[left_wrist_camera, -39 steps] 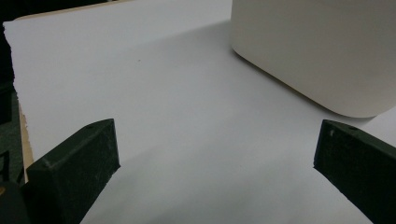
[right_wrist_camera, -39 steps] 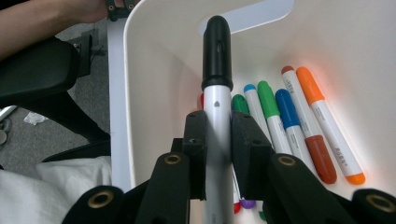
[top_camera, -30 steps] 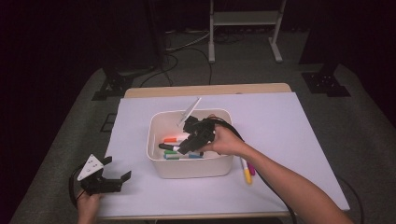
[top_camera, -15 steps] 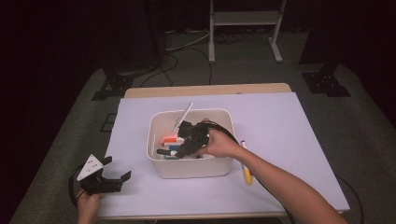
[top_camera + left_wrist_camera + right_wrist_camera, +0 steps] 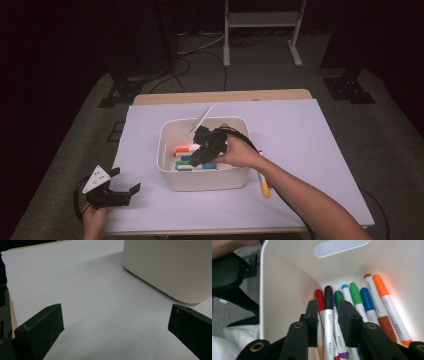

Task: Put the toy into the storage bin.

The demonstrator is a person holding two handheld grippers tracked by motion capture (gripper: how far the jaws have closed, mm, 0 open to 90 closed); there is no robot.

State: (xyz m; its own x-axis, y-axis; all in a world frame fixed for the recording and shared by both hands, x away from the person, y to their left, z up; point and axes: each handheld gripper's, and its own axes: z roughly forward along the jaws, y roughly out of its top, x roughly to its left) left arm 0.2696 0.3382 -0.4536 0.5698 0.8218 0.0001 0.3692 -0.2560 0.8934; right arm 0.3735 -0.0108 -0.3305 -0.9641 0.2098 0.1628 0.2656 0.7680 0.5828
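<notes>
Since the earlier frame the right hand has pushed the right tool (image 5: 200, 150) deeper into the white bin (image 5: 169, 172), toward its left side, and its jaws have just been opening. The black-capped marker (image 5: 328, 312) lies between the two pads with a small gap on each side, so I judge it has just been let go among the other markers (image 5: 362, 305) on the bin floor, caps toward the far wall. That would mean one more pen is stowed, while a yellow-and-purple marker (image 5: 262, 182) lies on the table (image 5: 310, 130) just right of the bin, beside the right forearm, not yet collected.

For room: the bin walls stand close around the right tool, the left wall nearest, so the cleanest way out looks to be straight up before swinging right to the loose marker. The white sheet is bare on the far and right sides.

At the near left corner, close to the table edge, the left tool (image 5: 116, 192) rests with its jaws wide apart and nothing between them, well clear of the bin.
</notes>
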